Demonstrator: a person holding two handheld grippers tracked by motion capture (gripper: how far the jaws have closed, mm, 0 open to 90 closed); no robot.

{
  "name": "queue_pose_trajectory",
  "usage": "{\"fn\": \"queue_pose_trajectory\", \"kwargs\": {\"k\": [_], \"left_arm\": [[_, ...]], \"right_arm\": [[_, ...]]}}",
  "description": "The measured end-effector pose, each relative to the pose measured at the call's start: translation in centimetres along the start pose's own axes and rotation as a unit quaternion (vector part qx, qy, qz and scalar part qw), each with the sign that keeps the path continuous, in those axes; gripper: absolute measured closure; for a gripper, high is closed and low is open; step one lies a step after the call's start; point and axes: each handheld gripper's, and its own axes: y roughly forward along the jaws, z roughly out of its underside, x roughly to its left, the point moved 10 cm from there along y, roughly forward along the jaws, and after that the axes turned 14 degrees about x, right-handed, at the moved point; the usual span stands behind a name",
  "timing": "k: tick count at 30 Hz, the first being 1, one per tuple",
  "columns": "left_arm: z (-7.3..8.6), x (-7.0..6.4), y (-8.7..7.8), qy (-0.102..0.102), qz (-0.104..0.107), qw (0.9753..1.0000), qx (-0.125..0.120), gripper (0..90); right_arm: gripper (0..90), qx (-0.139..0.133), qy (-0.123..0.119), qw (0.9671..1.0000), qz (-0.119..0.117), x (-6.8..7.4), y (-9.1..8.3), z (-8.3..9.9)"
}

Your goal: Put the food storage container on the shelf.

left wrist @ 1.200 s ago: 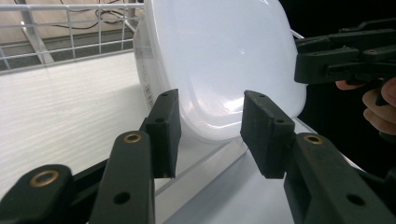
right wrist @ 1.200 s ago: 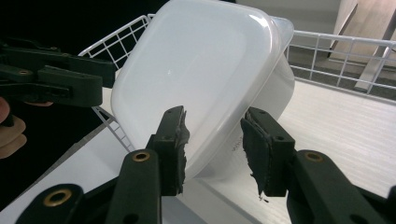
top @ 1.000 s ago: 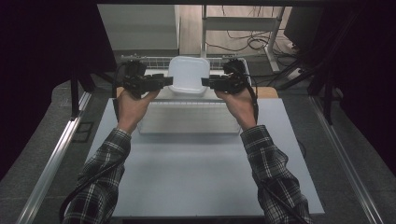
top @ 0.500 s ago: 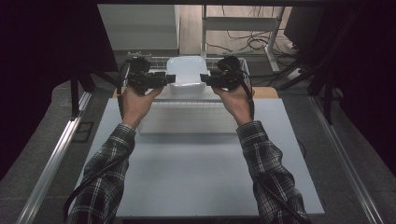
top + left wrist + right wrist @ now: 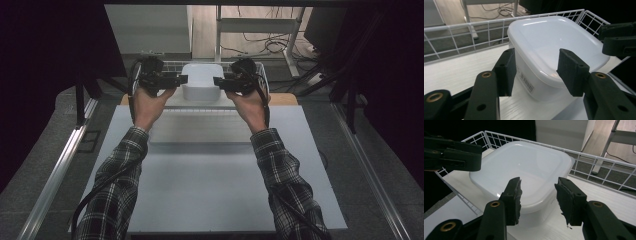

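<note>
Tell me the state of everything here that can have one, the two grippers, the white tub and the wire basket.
Left gripper: open, jaws spread either side of the tub's near corner.
Right gripper: open, jaws apart at the tub's opposite side.
White tub: lid on, upright, resting on the white surface inside the basket.
Lid: closed flat, nothing on top.
Wire basket: upright, tub inside.

High view looks down and forward over the table (image 5: 210, 200); both gripper views, close, face the white lidded container (image 5: 554, 47) from opposite sides.
</note>
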Motion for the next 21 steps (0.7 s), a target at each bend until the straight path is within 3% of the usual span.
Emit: {"fn": "queue_pose_trajectory", "kwargs": {"k": [2, 6, 7, 13, 21], "left_arm": [[0.0, -0.1, -0.1, 0.004, -0.007, 1.0, -0.005, 43.5], [0.3, -0.7, -0.3, 0.02, 0.001, 0.9998, -0.005, 35.4], [0.6, -1.1, -0.3, 0.027, 0.013, 0.9996, -0.003, 32.5], [1.5, -2.1, -0.2, 0.048, 0.038, 0.9981, 0.001, 19.5], [3.0, -2.8, -0.2, 0.068, 0.044, 0.9967, 0.005, 8.2]], "right_arm": [[50.6, -0.005, 0.002, 1.0, -0.003, -0.2, -0.2, 0.1], [43.1, -0.01, 0.001, 0.9998, -0.018, -0.1, -0.4, 0.2], [34.9, -0.014, -0.003, 0.9996, -0.025, 0.0, -0.6, 0.3], [19.5, -0.023, -0.013, 0.9988, -0.041, 0.2, -0.7, 1.1], [6.8, -0.024, -0.038, 0.9983, -0.036, 1.0, -0.8, 2.5]]}}
